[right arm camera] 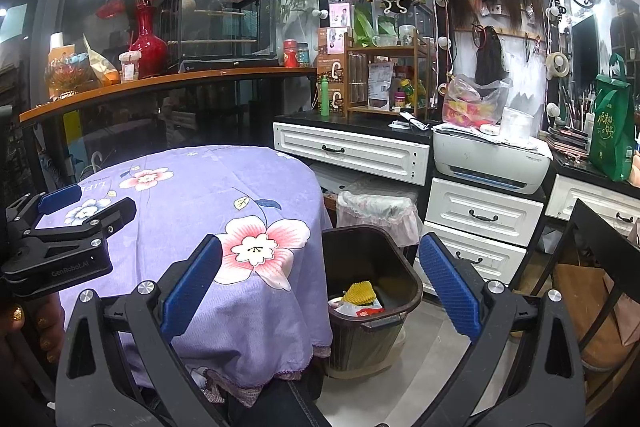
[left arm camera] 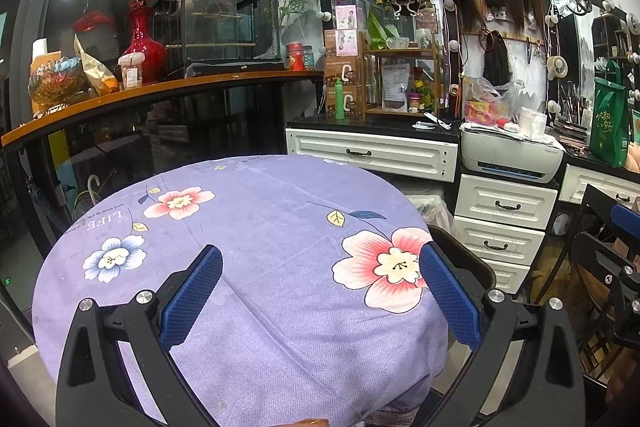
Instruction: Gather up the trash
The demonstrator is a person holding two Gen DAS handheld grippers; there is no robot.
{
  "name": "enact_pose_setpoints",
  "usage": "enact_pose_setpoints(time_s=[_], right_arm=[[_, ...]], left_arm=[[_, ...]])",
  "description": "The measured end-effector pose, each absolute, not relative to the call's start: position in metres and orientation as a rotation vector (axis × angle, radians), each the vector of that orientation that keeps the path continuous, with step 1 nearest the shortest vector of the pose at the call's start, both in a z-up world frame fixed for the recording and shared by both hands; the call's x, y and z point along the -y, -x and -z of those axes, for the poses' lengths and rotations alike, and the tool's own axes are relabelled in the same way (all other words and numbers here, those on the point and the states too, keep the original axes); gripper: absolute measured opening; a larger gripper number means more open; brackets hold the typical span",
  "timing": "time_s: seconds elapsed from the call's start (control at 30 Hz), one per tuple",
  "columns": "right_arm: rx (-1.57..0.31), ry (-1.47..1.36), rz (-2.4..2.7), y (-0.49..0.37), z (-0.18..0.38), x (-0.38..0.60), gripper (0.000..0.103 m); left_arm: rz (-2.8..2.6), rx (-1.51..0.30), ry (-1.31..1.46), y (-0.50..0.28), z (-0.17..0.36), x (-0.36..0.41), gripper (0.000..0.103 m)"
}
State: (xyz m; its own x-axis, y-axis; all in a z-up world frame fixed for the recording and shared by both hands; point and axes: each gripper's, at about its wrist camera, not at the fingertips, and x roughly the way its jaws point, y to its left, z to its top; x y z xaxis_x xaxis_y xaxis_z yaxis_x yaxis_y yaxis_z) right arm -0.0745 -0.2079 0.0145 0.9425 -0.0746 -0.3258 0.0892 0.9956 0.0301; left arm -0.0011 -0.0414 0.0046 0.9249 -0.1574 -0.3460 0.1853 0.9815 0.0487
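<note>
A round table under a purple flowered cloth (left arm camera: 256, 227) fills the left wrist view, with nothing lying on it. My left gripper (left arm camera: 320, 259) hovers open above the cloth, empty. In the right wrist view a dark trash bin (right arm camera: 404, 267) stands on the floor beside the table (right arm camera: 192, 187). Inside the bin lie a yellow foam net (right arm camera: 360, 293) and white and red wrappers (right arm camera: 362, 310). My right gripper (right arm camera: 320, 259) is open and empty, above the table's edge and the bin. The left gripper (right arm camera: 68, 223) also shows at the far left of that view.
White drawer units (right arm camera: 476, 215) with a printer (right arm camera: 492, 159) stand behind the bin. A second bin lined with a plastic bag (right arm camera: 372, 207) sits under the counter. A dark chair frame (right arm camera: 600, 267) is at the right. A curved wooden counter (left arm camera: 160, 91) with a red vase (left arm camera: 144, 43) is behind the table.
</note>
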Motion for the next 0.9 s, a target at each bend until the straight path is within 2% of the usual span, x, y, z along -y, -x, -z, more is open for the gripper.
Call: enact_pose_setpoints(time_s=[0.9], right_arm=[[-0.333,-0.045,0.084,0.0732,-0.0171,0.2075,0.097]], left_arm=[[0.185,-0.351,-0.085,-0.0003,-0.0015,0.0398,0.098]])
